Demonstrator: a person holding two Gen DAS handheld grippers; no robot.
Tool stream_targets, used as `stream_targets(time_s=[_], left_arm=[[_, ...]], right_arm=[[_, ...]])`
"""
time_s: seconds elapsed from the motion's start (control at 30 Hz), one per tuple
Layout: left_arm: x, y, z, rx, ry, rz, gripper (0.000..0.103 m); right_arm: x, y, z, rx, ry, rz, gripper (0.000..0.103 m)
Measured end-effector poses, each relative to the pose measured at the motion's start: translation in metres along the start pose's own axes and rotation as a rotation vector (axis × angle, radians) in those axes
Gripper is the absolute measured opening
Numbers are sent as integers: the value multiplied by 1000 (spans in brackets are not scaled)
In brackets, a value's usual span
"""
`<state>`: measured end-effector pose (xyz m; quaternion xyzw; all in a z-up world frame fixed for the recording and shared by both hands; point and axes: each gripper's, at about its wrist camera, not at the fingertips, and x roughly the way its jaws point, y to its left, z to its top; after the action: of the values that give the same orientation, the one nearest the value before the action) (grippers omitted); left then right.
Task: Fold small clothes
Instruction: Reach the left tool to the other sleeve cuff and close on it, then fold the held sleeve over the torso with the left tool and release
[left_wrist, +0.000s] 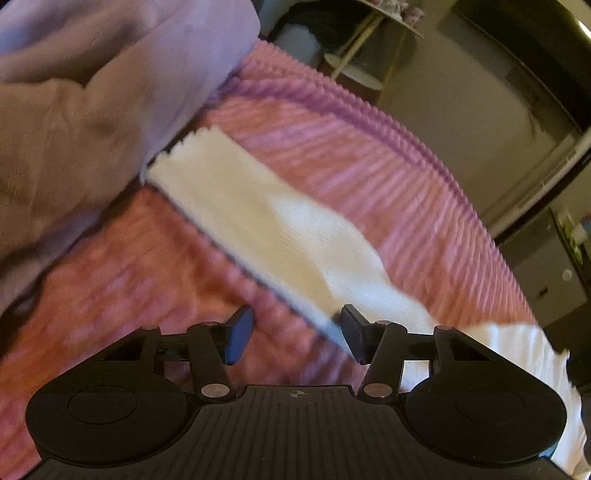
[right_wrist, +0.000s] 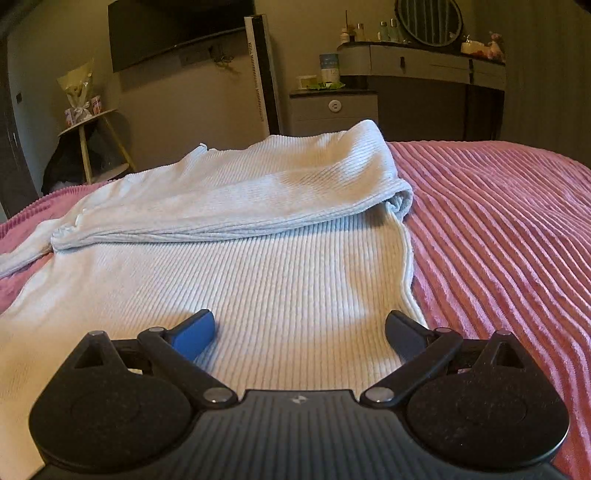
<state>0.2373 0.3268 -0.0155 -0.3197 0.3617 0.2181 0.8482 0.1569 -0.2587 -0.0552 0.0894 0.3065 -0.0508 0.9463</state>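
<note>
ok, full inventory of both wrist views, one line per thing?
ribbed top: 1, white, flat on bedspread, one sleeve folded across it
other sleeve: 1, white, stretched out over bedspread
bedspread: 1, pink ribbed, under everything
lilac fabric: 1 heap, upper left in left view
side table: 1, pale wood, holding a bouquet, left wall
dresser: 1, grey, with round mirror, far wall
left gripper: 1, black, open over sleeve edge
right gripper: 1, black with a blue pad, open over top's hem

So counting stuff: one white ribbed top with one sleeve stretched out, one pink ribbed bedspread, one lilac blanket, two grippers, left and right, one round mirror, one side table
</note>
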Motion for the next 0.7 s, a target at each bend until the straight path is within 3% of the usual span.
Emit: stream_targets(time_s=[0.17, 0.2, 0.3, 0.37, 0.47, 0.53, 0.63, 0.7], left_arm=[[9, -11, 14, 42, -33, 27, 39], [10, -11, 15, 35, -20, 28, 23], [6, -12, 14, 37, -9, -16, 22], [13, -17, 11, 84, -1, 15, 22], [22, -7, 15, -4, 28, -8, 24], [22, -6, 20, -30, 24, -4, 12], [2, -39, 19, 153, -50, 23, 9], [-25, -80, 6, 388, -150, 10, 9]], right_arm=[[0, 0, -1, 0, -2, 0, 99], [0, -1, 0, 2, -2, 3, 99], [0, -1, -1, 1, -4, 5, 99], [1, -1, -1, 1, -5, 5, 99], [1, -2, -1, 2, -5, 6, 99], [1, -1, -1, 1, -5, 5, 99], [1, -2, -1, 5, -7, 8, 99], [1, -2, -1, 5, -9, 9, 99]])
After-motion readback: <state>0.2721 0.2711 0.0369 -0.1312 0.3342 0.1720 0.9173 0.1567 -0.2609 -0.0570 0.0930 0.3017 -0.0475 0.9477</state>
